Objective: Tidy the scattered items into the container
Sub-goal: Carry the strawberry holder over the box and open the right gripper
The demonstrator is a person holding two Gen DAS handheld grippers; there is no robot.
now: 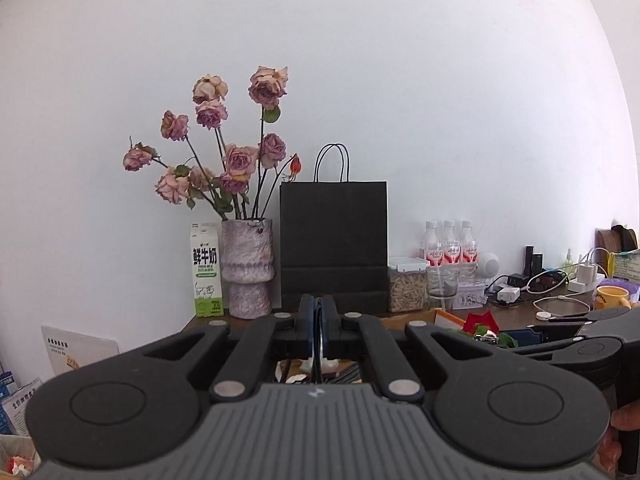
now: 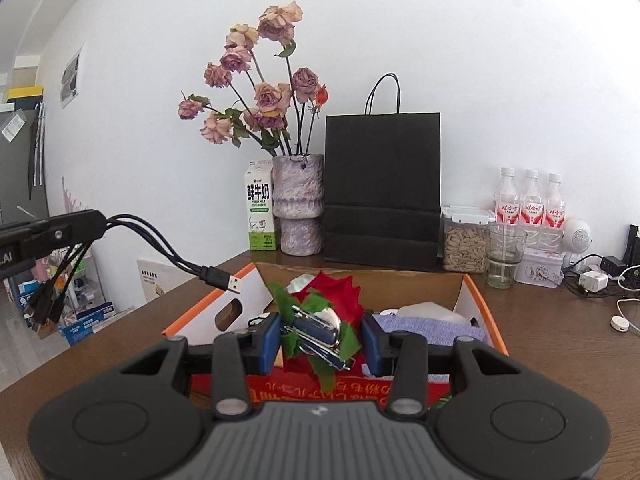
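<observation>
My left gripper (image 1: 319,322) is shut on a black multi-head USB cable, a thin strand between the blue pads; in the right wrist view the cable (image 2: 160,252) hangs from it at the left, its USB plug (image 2: 232,282) over the box's left wall. My right gripper (image 2: 320,338) stands wide, its blue pads either side of a red artificial rose (image 2: 340,296) with a metal nail clipper (image 2: 320,330) on it, above the orange-rimmed cardboard box (image 2: 480,300). The box holds purple cloth (image 2: 424,326) and red packaging (image 2: 304,390).
Along the wall stand a milk carton (image 2: 261,208), a vase of dried roses (image 2: 298,204), a black paper bag (image 2: 382,192), a seed jar (image 2: 464,240), a glass (image 2: 504,256), water bottles (image 2: 530,204) and chargers with cables (image 2: 596,280).
</observation>
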